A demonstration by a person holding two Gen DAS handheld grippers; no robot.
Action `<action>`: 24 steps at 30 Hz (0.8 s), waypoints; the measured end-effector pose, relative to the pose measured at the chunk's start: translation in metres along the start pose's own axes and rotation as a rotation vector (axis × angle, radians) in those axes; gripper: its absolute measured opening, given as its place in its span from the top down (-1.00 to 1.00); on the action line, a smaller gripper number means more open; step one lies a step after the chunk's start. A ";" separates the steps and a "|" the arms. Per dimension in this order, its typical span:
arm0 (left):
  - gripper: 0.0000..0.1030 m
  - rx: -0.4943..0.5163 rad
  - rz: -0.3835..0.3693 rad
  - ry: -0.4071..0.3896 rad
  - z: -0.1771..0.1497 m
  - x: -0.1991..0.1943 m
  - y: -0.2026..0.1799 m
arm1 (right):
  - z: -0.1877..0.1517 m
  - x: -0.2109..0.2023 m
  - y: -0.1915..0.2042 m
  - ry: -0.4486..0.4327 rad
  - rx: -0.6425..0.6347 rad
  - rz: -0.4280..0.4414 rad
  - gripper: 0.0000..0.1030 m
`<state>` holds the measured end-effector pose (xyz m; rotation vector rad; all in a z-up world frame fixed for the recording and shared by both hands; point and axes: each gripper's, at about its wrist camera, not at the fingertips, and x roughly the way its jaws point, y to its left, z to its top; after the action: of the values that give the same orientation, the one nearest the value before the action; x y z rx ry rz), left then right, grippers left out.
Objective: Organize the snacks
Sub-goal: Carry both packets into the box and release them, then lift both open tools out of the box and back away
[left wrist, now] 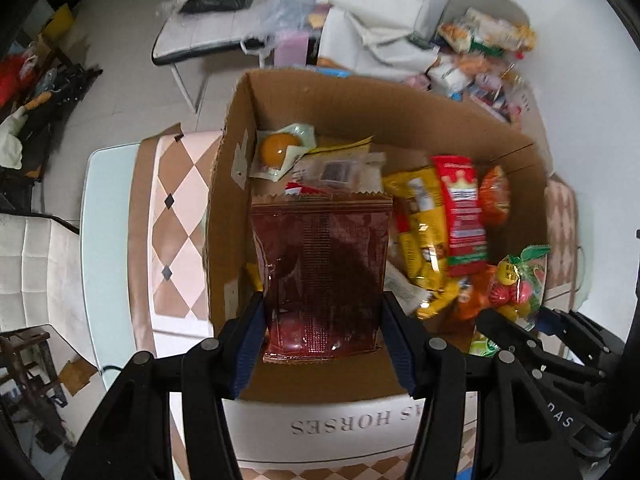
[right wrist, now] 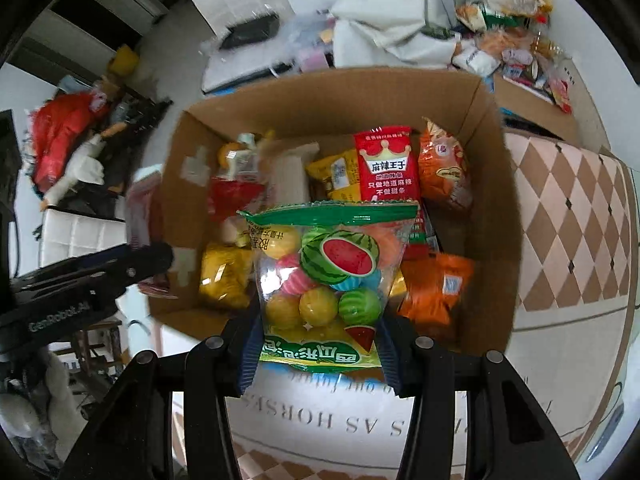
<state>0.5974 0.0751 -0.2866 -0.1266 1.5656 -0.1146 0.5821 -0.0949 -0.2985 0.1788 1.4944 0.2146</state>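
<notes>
Placement into the cardboard box (left wrist: 240, 128) is judged to be the step in hand, and both packets hang above its open top. Leftmost, the left tongs (left wrist: 322, 334) are clamped on the dark red packet (left wrist: 320, 276), one blue pad (left wrist: 250, 344) pressing each side edge near its lower end; the packet hangs flat-faced over the left half of the box, above a red-and-white wrapper and near the egg-yolk snack (left wrist: 280, 150) at the far left corner. Lower this packet into that left half before parting the tongs, so it lies flat instead of tipping onto the neighbouring stack. Centre-right in the box stand the yellow bag (left wrist: 416, 216) and the red crown packet (right wrist: 386, 166), leaning against each other; avoid brushing them, since they look loosely propped. Further right, the right tongs (right wrist: 318, 344) are clamped on the watermelon gum bag (right wrist: 326, 276) near its printed lower band, holding it over the near middle of the box, with the orange packet (right wrist: 436, 292) just beside it on the right. The round pieces inside probably shift the load, so keep the grip firm until the bag rests on something. Release one packet at a time and keep the two tools well apart. More snacks lie on the tabletop (right wrist: 568, 216) side beyond the box, not yet sorted.
</notes>
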 end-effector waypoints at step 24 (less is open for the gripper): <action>-0.50 -0.020 0.001 0.109 0.004 0.049 0.023 | 0.020 0.085 -0.025 0.166 0.076 -0.058 -0.86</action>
<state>0.6017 0.0900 -0.3385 -0.1373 1.6756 -0.1071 0.6086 -0.0972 -0.3852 0.1812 1.6713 0.1283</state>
